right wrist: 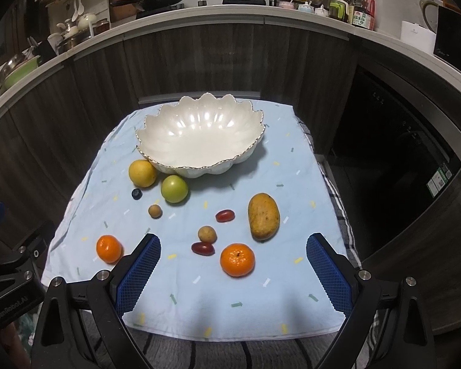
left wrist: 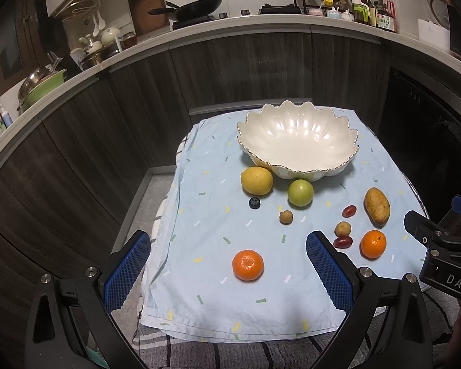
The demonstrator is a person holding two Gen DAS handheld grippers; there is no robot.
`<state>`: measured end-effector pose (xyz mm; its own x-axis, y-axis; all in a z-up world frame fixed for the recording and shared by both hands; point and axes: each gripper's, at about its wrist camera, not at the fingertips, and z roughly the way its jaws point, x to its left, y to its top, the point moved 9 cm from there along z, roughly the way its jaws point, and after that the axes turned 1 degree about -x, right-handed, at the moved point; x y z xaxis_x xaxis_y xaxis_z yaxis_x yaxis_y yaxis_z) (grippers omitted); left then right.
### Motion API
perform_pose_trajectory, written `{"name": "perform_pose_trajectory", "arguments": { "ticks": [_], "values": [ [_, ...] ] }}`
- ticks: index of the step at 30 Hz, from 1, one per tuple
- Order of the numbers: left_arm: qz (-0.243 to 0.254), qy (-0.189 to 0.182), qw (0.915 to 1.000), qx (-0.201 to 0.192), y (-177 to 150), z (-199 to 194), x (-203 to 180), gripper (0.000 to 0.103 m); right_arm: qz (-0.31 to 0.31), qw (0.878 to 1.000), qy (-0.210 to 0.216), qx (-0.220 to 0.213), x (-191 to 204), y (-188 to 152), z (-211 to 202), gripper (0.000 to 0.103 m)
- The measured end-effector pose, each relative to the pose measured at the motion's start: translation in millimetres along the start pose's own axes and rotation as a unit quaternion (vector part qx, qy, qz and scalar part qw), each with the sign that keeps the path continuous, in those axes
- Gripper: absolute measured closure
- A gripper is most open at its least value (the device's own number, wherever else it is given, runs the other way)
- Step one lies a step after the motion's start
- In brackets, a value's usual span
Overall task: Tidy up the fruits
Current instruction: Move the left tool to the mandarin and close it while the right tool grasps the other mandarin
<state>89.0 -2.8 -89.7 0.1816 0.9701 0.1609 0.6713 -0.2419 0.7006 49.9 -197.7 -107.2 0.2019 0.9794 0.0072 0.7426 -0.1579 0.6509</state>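
An empty white scalloped bowl [left wrist: 298, 123] [right wrist: 199, 117] stands at the back of a light blue cloth [left wrist: 206, 215] [right wrist: 261, 292]. In front of it lie a lemon [left wrist: 257, 180] [right wrist: 142, 173], a green apple [left wrist: 300, 192] [right wrist: 174, 189], a blueberry [left wrist: 254, 203] [right wrist: 136, 194], two longans [left wrist: 285, 217] [left wrist: 342, 228], two red grape tomatoes [left wrist: 349, 211] [left wrist: 343, 241], a mango [left wrist: 377, 206] [right wrist: 263, 216] and two mandarins [left wrist: 248, 265] [left wrist: 373, 244]. My left gripper [left wrist: 229, 272] hangs open above the near-left mandarin. My right gripper [right wrist: 233, 272] hangs open above the other mandarin [right wrist: 237, 259].
The cloth covers a small table over a checked cover [left wrist: 230, 350]. Dark wooden cabinets [left wrist: 246, 70] rise behind, under a counter [left wrist: 199, 27] with a wok [left wrist: 193, 7], pots and bottles. A dark appliance front [right wrist: 393, 141] stands at the right. The right gripper's body [left wrist: 439, 246] shows at the left view's right edge.
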Motion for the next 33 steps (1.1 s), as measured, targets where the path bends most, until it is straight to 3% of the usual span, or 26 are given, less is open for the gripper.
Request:
{"name": "perform_pose_trajectory", "arguments": {
  "ticks": [33],
  "values": [
    [0.01,-0.024,0.9967,0.077,-29.8,85.6,-15.4,0.0,-0.015,0.997,-0.017,0.071,-1.3,-22.6,81.8,0.01]
  ]
}}
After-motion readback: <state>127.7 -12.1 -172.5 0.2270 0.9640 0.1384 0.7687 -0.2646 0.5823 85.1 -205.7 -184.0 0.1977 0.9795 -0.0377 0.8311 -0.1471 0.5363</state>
